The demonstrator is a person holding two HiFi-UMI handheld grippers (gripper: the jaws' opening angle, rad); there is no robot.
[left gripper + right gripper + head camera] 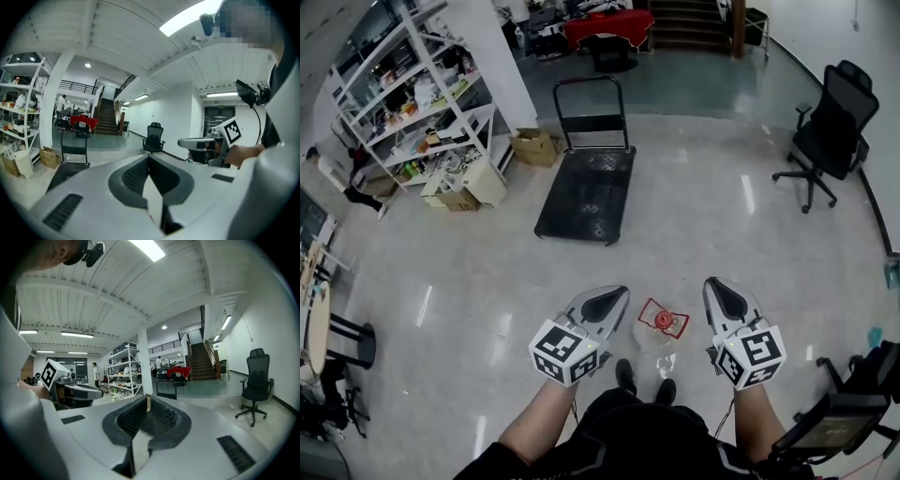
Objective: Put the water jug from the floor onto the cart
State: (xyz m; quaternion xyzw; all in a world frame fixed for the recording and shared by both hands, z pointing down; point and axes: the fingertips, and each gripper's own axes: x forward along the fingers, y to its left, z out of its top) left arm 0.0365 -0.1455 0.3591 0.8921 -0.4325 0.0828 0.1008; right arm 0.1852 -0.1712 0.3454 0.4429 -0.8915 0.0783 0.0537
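Nearest, the water jug [661, 328] stood on the floor [722, 206] between the 2 grippers, touching neither. The left gripper [617, 298] and the right gripper [718, 292] had fingers pressed together, empty. Well beyond the fingertips stood the cart [586, 192].

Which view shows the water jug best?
Head view: the water jug stands on the floor, framed between the left claw and right claw, red cap seen from above. Neither gripper view shows it; both look across the room.
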